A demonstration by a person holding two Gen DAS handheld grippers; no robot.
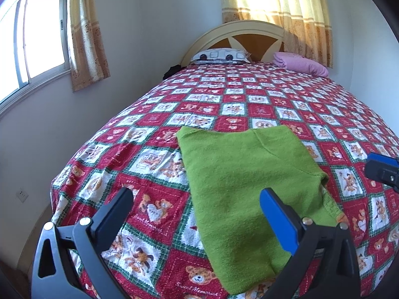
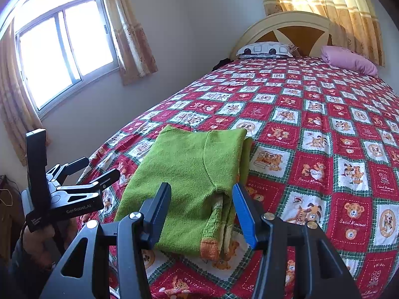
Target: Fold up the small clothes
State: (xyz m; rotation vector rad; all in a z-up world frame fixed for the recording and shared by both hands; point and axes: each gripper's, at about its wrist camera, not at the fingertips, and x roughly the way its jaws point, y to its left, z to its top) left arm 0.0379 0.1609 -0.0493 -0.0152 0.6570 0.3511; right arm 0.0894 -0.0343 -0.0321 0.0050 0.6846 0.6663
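Your green sweater (image 2: 189,174) is lying folded near the foot of the bedspread (image 2: 311,124), in the lower middle of both views, its orange-tipped cuff (image 2: 209,246) reaching toward the near edge of the bed. You are holding the right gripper (image 2: 202,211) released just above that cuff end, jaws apart, gripping nothing. Your left gripper (image 1: 197,211) is hovering wide open over the sweater's left edge, also empty. Open quilt is stretching away to the upper right, toward the pillow (image 2: 265,48) and the pink bundle (image 2: 349,59) by the headboard (image 2: 294,25).
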